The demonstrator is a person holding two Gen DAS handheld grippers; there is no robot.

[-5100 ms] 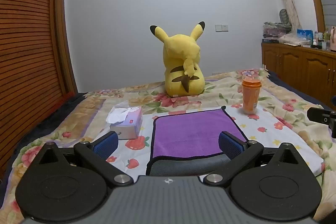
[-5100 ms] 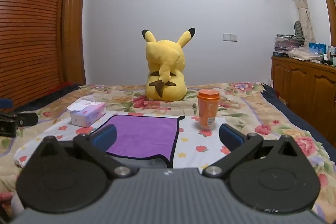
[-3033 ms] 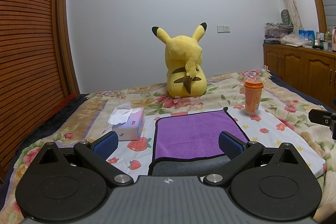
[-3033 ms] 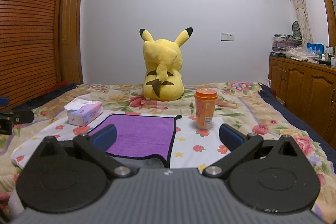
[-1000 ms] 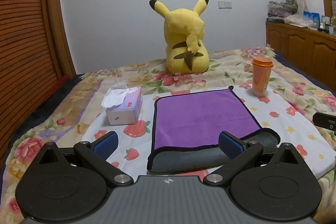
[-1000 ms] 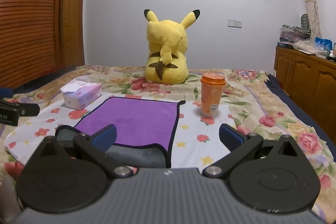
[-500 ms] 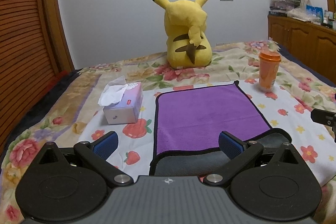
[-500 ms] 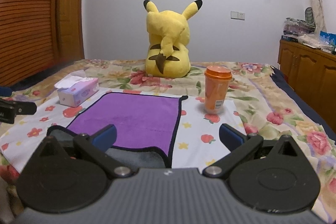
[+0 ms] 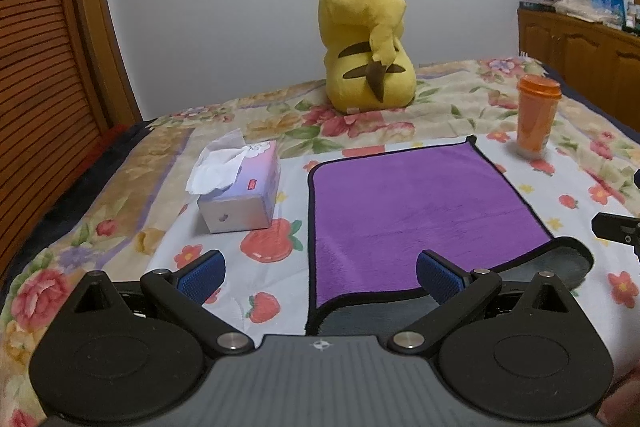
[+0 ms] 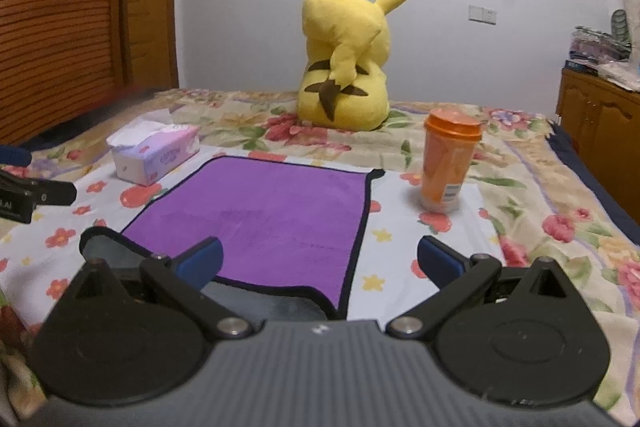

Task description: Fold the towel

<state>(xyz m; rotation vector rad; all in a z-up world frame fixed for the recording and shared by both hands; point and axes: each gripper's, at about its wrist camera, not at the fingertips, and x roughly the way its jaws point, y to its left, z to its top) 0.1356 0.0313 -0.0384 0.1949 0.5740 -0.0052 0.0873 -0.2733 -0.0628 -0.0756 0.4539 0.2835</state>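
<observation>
A purple towel (image 9: 416, 207) with black trim and a grey underside lies flat on the flowered bedspread; its near edge curls up and shows grey. It also shows in the right wrist view (image 10: 264, 215). My left gripper (image 9: 320, 275) is open and empty, just above the towel's near left corner. My right gripper (image 10: 318, 261) is open and empty, above the near right corner. Each gripper's tip shows at the edge of the other's view.
A tissue box (image 9: 240, 187) stands left of the towel. An orange cup (image 9: 536, 115) stands at its far right corner. A yellow plush toy (image 9: 364, 39) sits behind. A slatted wooden wall (image 9: 40, 67) runs along the left, wooden cabinets (image 9: 592, 47) along the right.
Both grippers have moved forward and down toward the towel's near edge. They stay open. The towel has not moved.
</observation>
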